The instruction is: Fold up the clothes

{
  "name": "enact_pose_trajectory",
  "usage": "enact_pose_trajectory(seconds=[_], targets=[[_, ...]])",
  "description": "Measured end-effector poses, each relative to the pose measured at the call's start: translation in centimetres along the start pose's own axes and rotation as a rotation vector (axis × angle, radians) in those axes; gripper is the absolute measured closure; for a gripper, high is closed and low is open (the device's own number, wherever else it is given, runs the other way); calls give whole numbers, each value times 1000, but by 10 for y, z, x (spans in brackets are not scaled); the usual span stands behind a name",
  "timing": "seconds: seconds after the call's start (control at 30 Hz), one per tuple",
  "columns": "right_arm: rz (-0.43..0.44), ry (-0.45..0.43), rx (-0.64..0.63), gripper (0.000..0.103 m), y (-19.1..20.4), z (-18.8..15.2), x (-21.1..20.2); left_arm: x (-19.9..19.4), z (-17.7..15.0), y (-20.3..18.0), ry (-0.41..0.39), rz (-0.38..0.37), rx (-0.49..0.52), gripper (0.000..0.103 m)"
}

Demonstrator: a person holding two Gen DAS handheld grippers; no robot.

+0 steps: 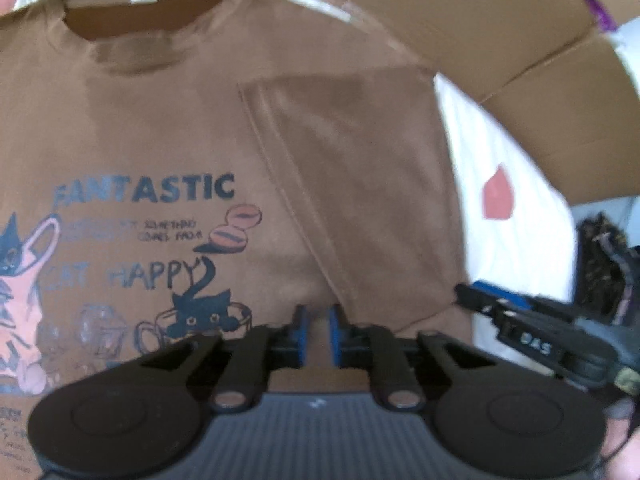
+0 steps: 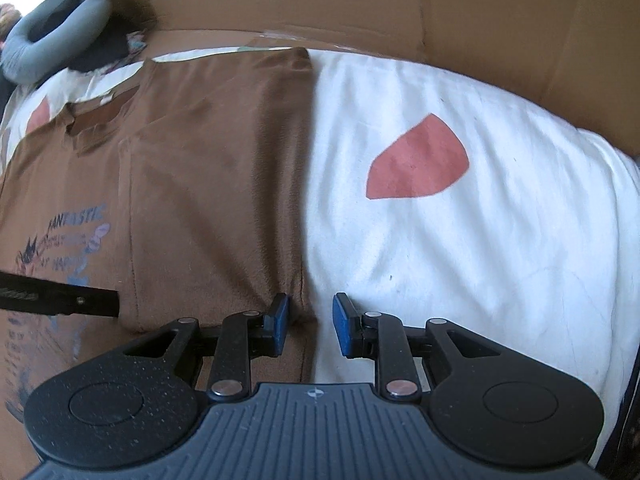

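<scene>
Shirt: brown tee (image 1: 160, 120) lies print-up on the white sheet (image 2: 500, 240), its sleeve (image 1: 352, 184) folded in over the body.
Left gripper (image 1: 318, 334): jaws narrow, a small gap showing, nothing pinched; it hangs over the tee at the sleeve's 6 o'clock.
Right gripper (image 2: 310, 324): jaws apart, straddling the tee's folded edge, empty.
Cardboard (image 2: 480, 12): at 12 o'clock beyond the sheet.

The supporting surface was a bed covered by a white sheet (image 2: 460, 240) printed with a terracotta leaf-shaped patch (image 2: 418, 160). A brown T-shirt (image 2: 208, 184) lay flat directly on the sheet, one side folded inward over its printed front. Flattened cardboard (image 2: 500, 20) bordered the sheet's far edge. A grey ring-shaped cushion (image 2: 52, 44) rested at the far corner.
</scene>
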State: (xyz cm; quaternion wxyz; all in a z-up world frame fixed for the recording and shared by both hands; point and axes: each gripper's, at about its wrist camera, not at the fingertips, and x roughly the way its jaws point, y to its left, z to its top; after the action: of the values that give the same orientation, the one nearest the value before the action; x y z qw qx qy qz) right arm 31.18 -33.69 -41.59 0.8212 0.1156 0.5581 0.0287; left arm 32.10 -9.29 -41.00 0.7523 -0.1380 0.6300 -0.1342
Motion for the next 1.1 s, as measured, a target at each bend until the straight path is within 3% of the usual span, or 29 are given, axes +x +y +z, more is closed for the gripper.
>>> enact_pose_trajectory(seconds=[0.13,0.2,0.27,0.47,0.6,0.77,0.97,1.1], targets=[[73,24,122,70,-4,11,-30,-50,0,0,-11,-23,-16,81],[87,27,134,62,4,18,-59,-82,-1,-2,-20,-23,-14,69],[99,31,108,61,16,28,-88,-116,0,-6,-37,8,7,63],[66,11,32,51,47,52,-178,-220,-1,-18,-99,71,8,63],[54,-6,-3,37,63,61,-238,-273,2,-27,-122,99,-15,61],[61,-39,1,34,75,65,-305,-334,7,-49,-133,156,30,59],[39,-34,16,15,86,65,-364,-411,10,-67,-149,154,49,39],[61,-45,11,13,92,64,-396,-459,7,-71,-175,175,66,35]])
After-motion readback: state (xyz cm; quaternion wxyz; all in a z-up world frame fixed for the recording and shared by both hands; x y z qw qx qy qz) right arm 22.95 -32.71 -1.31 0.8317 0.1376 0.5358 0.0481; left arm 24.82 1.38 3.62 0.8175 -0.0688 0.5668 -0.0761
